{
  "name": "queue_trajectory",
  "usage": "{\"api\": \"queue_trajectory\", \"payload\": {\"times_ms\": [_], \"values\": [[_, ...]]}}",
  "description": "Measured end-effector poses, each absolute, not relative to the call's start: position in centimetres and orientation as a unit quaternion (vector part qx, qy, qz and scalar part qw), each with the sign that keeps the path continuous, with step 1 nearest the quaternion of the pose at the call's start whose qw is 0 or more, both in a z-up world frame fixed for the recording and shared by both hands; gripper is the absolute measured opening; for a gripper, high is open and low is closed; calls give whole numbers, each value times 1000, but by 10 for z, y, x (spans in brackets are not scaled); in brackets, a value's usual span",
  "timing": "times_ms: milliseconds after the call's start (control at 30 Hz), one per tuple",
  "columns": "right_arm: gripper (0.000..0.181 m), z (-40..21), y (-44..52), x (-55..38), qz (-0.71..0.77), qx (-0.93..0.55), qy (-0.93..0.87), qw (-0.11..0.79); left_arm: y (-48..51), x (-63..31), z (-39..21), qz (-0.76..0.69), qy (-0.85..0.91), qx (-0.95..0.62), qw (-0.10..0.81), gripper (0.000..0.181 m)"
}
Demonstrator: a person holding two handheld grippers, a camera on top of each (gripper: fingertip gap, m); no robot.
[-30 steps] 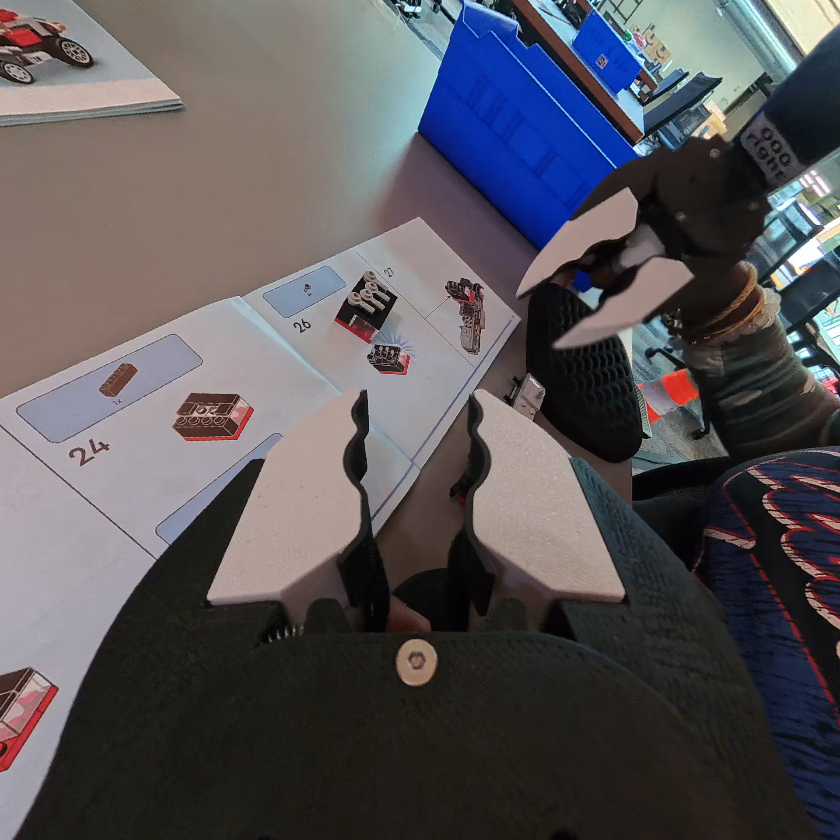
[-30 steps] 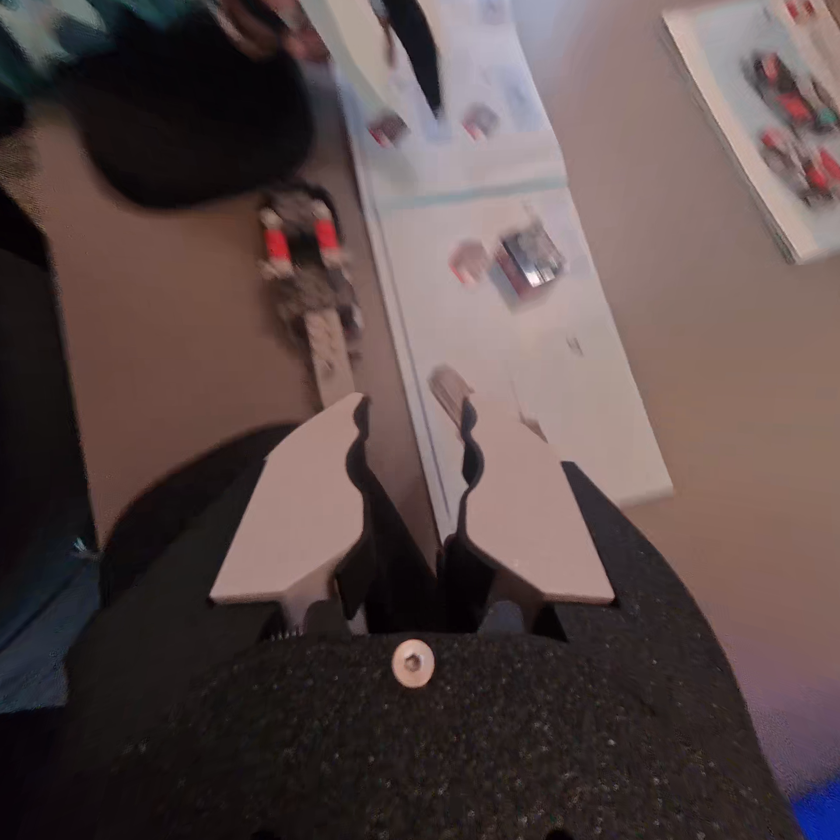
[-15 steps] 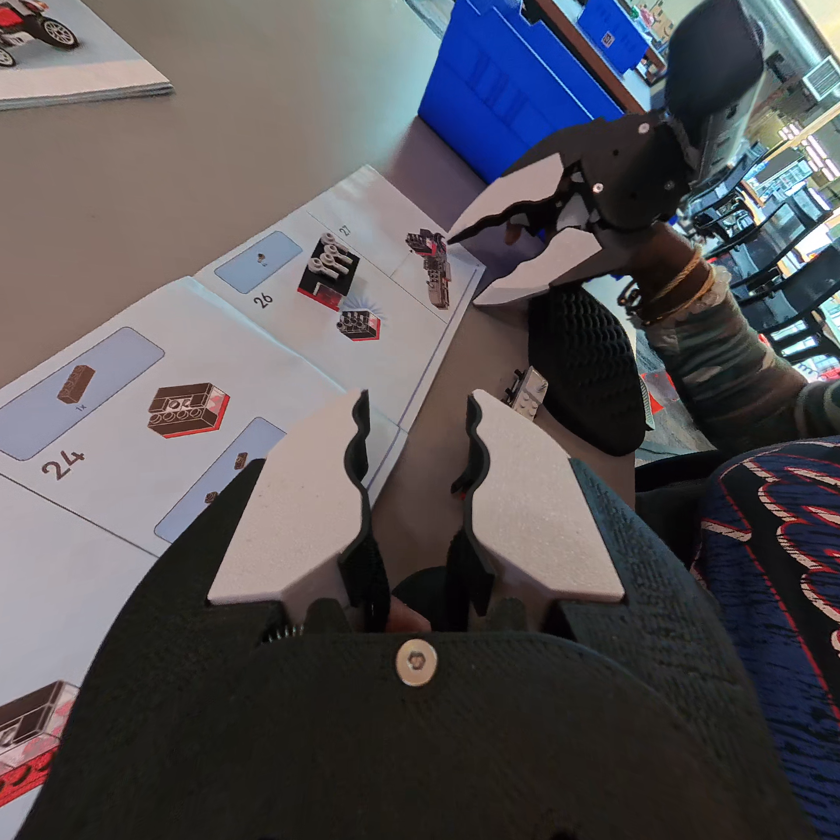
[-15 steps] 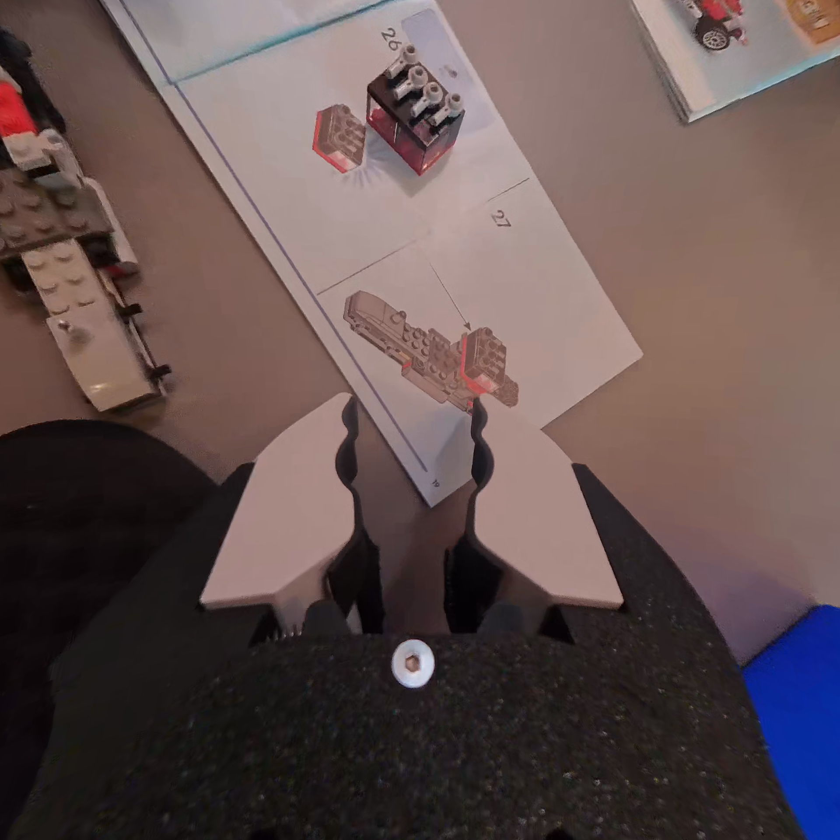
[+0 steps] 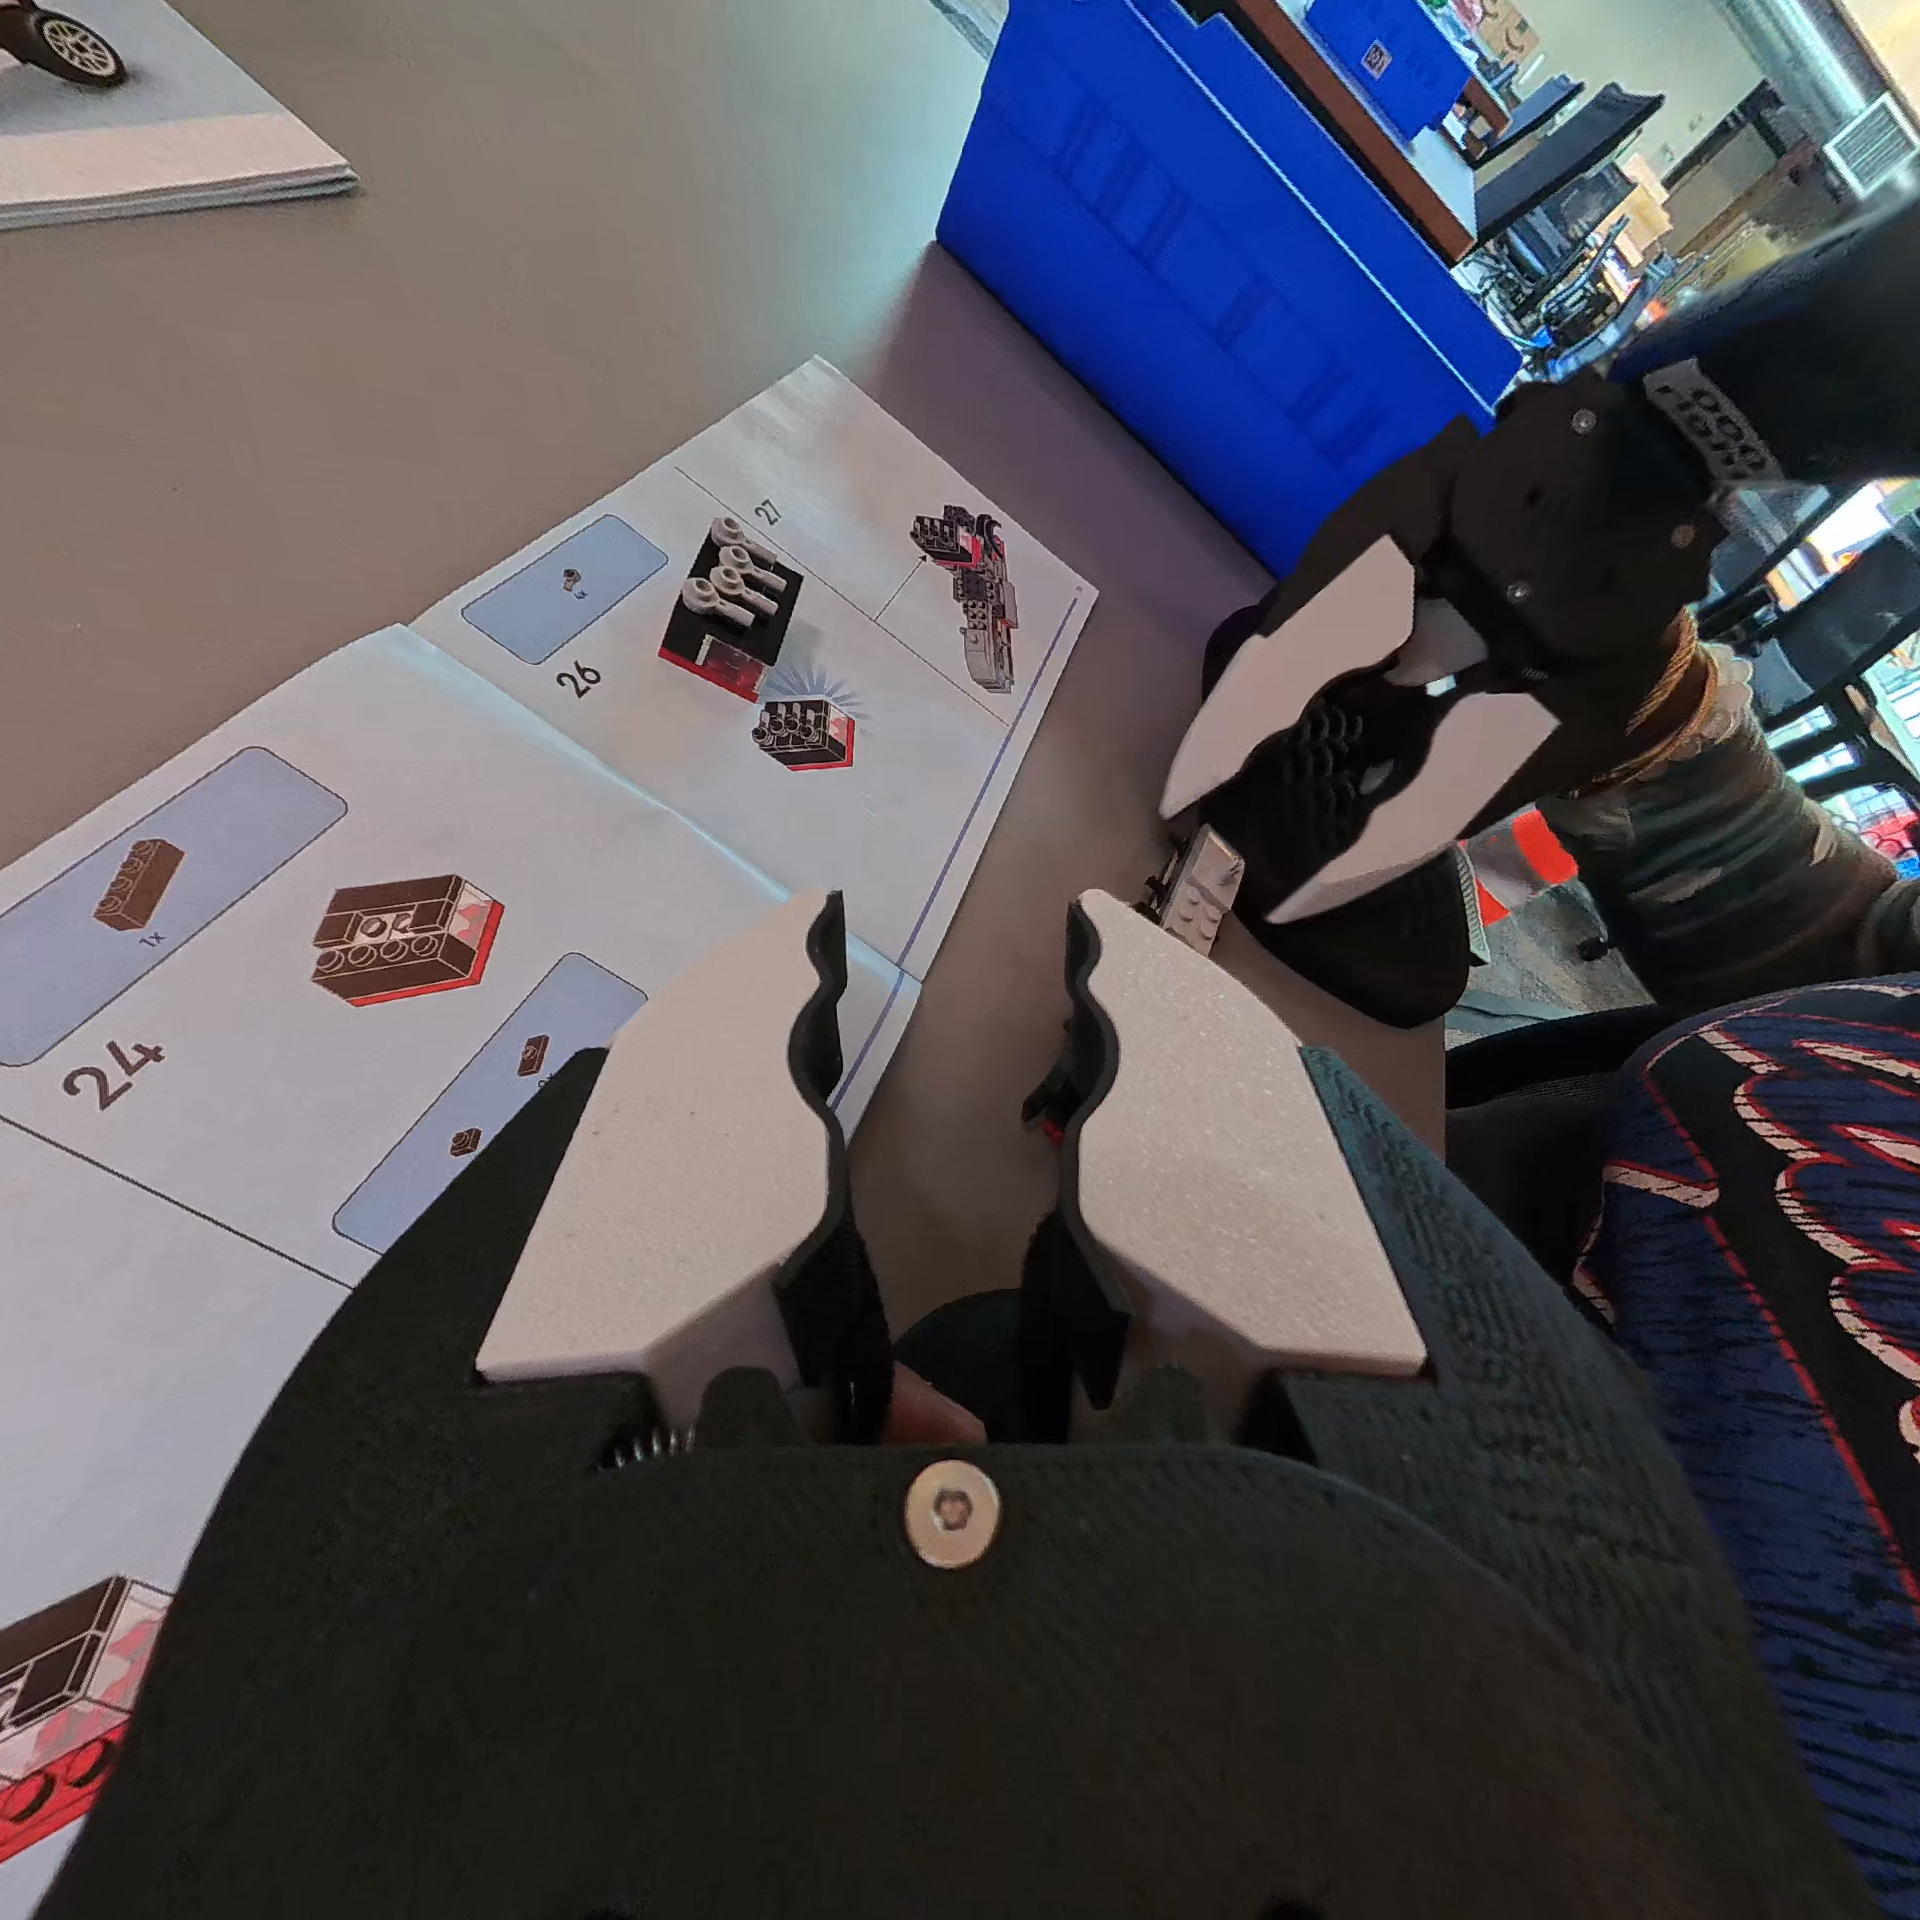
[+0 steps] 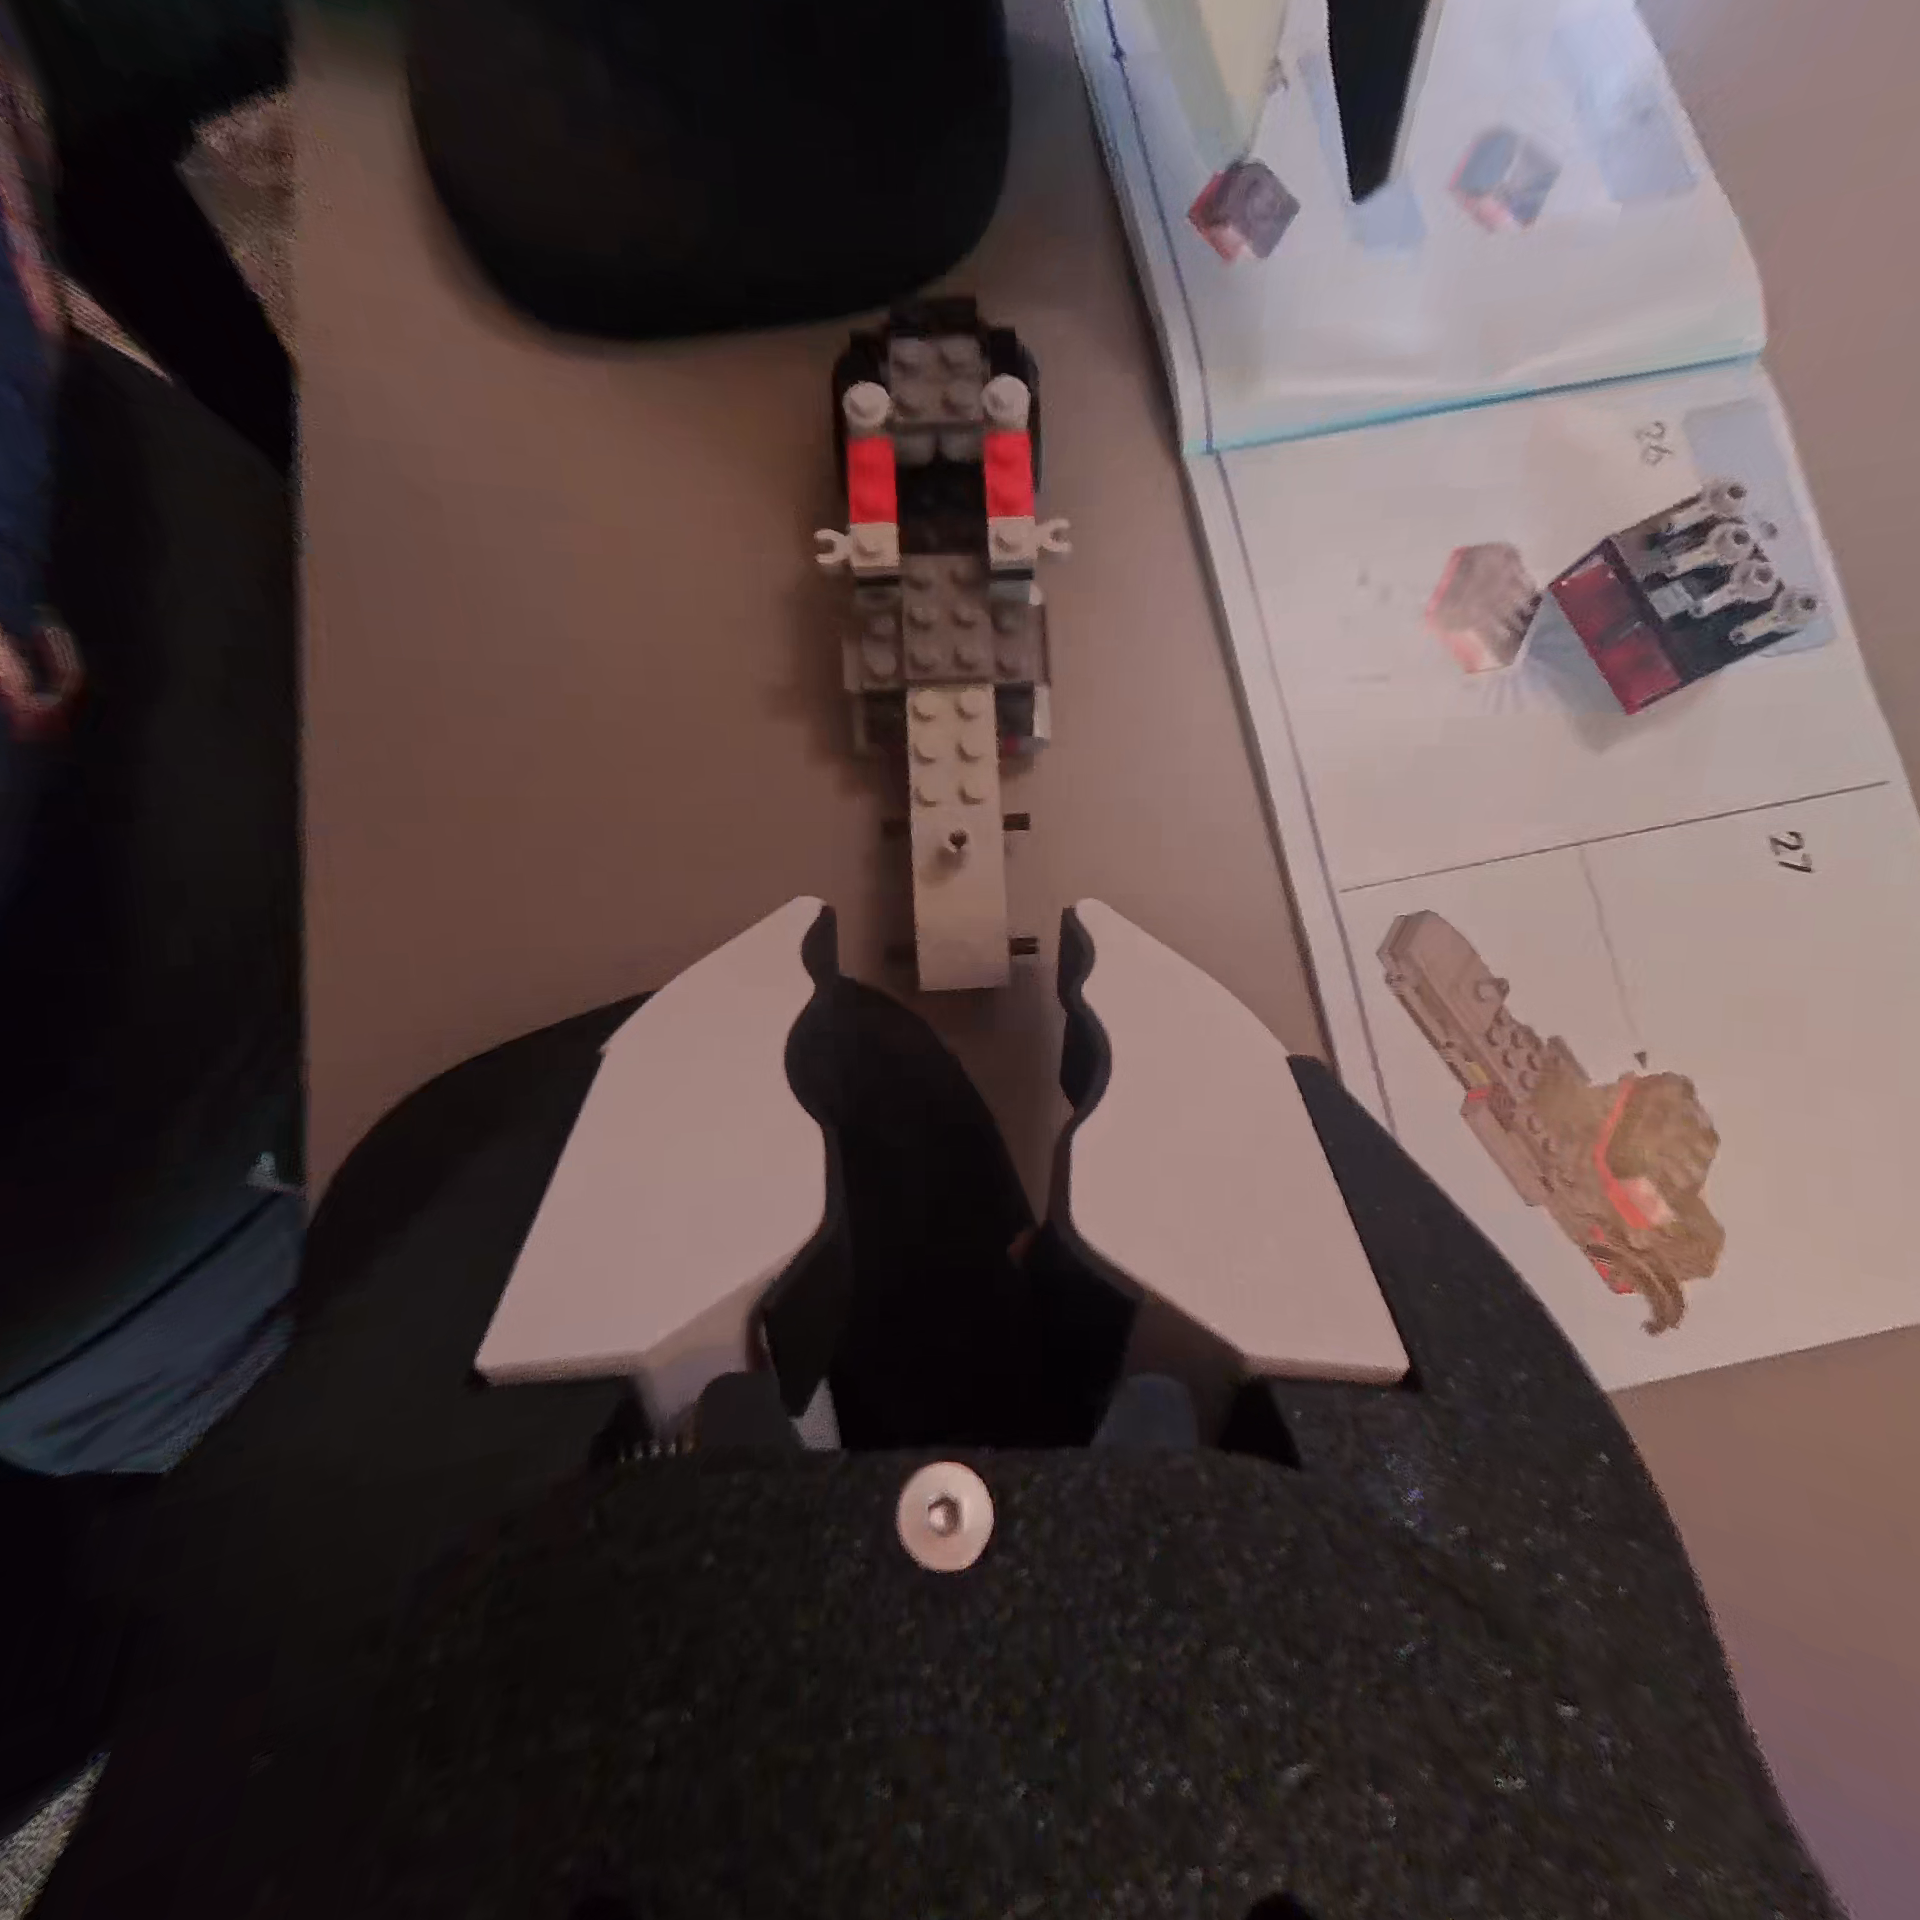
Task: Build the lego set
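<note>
Lego model [image 6: 951,644] now lay centred before the spread, empty right gripper [image 6: 945,914], which had swung from the booklet [image 6: 1558,727]; probably grasping comes next. Left gripper [image 5: 956,925] was spread, empty too.

Daylight pours in from the windows [image 5: 1860,125] at the far right of the left wrist view, so that picture is bright and crisp, with a cool sheen across the grey worktop [image 5: 436,343] and a bleached-out glare at the top right corner. Straight edges bow outward near the borders, as with any wide lens. The right wrist view is far dimmer and warmer, the worktop [image 6: 582,727] turning brownish there. It is soft all over: the lego model [image 6: 940,644] is slightly smeared, the instruction booklet [image 6: 1538,727] blurs towards the right edge, and the left side sinks into shadow.
</note>
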State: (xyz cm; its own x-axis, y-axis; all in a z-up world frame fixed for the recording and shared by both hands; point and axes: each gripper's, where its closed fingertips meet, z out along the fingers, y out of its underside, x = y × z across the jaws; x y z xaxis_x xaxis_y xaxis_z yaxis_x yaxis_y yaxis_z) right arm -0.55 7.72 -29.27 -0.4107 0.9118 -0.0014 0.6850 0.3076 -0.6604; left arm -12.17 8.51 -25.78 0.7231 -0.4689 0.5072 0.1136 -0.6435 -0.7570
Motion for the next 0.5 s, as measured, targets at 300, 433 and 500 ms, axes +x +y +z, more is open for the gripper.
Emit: {"api": "queue_trajectory", "payload": {"times_ms": [300,433,500], "values": [[51,-266,85,-17,357,-509,-761,187,85,-121,-260,-350,109,-838,404,40],[52,-255,152,-41,322,-661,-633,242,85,-121,-260,-350,109,-838,403,40],[58,-259,158,-55,311,-673,-622,250,85,-121,-259,-351,109,-837,405,40]]}}
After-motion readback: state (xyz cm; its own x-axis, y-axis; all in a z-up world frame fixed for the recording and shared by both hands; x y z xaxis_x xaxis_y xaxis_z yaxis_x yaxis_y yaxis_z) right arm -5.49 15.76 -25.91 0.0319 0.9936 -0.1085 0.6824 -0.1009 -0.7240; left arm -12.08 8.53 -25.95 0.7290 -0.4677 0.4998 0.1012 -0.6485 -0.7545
